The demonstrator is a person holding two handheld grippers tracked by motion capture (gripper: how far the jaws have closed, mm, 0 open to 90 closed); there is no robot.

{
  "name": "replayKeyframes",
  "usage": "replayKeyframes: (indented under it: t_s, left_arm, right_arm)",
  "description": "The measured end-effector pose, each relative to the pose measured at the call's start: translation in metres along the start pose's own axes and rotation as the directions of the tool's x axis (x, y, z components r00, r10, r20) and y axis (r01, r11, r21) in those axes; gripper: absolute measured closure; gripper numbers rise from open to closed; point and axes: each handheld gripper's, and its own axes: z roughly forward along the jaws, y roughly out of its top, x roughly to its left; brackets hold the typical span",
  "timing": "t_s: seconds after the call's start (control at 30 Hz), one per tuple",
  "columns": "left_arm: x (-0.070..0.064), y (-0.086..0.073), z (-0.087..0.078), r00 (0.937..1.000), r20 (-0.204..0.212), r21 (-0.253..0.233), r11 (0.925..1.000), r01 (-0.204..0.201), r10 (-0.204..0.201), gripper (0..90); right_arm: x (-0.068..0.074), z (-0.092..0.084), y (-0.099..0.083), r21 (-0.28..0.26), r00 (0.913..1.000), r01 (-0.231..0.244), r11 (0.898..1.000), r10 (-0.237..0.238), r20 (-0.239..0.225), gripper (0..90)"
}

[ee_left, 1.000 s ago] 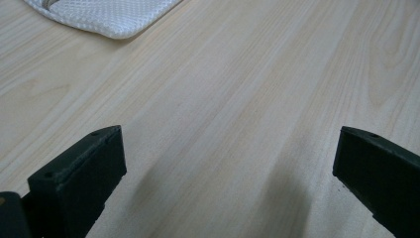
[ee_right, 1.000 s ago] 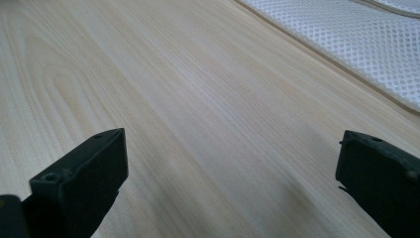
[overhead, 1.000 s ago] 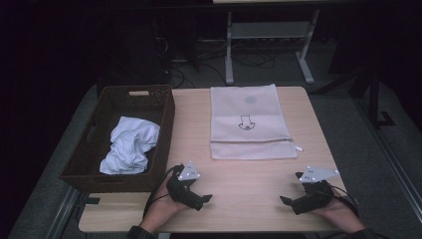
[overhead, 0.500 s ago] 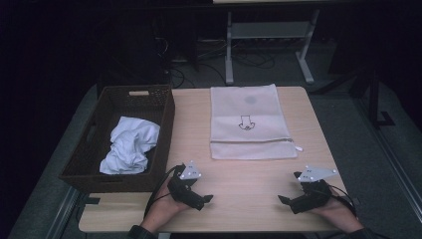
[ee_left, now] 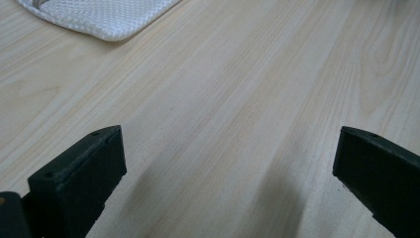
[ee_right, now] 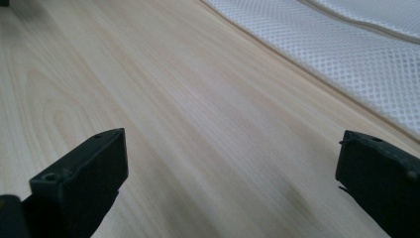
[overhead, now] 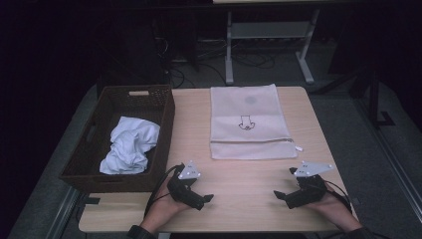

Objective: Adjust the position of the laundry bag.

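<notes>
Mesh laundry bag [overhead: 247,122] lies flat, untouched; left gripper [overhead: 205,199] and right gripper [overhead: 279,195] unmoved since a second ago, jaws spread wide, empty. Work not begun.

The table [overhead: 249,199] has a pale wood top with fine straight grain, smooth and matt, with a soft sheen in the gripper views. The laundry bag [overhead: 247,124], at twelve o'clock from the hands, is off-white mesh cloth with a small dotted weave and a stitched hem. The basket [overhead: 166,129], at ten o'clock, is dark brown woven wicker, rough and dull. The cloth [overhead: 129,149] inside it is white, soft and crumpled. The left gripper [overhead: 204,199] and right gripper [overhead: 279,195] look like matt black plastic with a slightly grainy face and grey plates on top.
</notes>
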Motion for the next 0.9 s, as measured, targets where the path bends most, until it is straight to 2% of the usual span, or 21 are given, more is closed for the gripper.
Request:
replayKeyframes:
  t_s: [0.07, 0.27, 0.3, 0.8, 0.9]
  left_arm:
    - [0.000, 0.000, 0.000, 1.0000, -0.002, 0.001, 1.0000, 0.001, -0.001, 0.0]
    - [-0.001, 0.000, 0.002, 1.0000, -0.004, 0.009, 1.0000, -0.001, 0.001, 0.0]
    - [-0.001, 0.000, 0.003, 1.0000, -0.004, 0.011, 0.9999, -0.003, 0.003, 0.0]
    - [0.001, 0.000, 0.001, 1.0000, -0.003, 0.002, 1.0000, 0.008, -0.008, 0.0]
    - [0.000, 0.000, 0.002, 1.0000, -0.001, 0.007, 1.0000, 0.002, -0.002, 0.0]
  right_arm:
    - [-0.003, 0.000, 0.001, -0.007, 0.9999, -0.017, 1.000, 0.017, 0.000, 0.0]
    - [-0.009, 0.002, 0.007, -0.027, 0.9997, -0.025, 0.999, 0.025, 0.007, 0.0]
    - [-0.012, 0.003, 0.009, -0.034, 0.9990, -0.044, 0.998, 0.044, 0.000, 0.0]
    - [-0.022, 0.008, 0.019, -0.045, 0.9986, -0.050, 0.998, 0.050, 0.016, 0.0]
    - [-0.024, 0.010, 0.020, -0.054, 0.9979, -0.064, 0.996, 0.065, 0.006, 0.0]
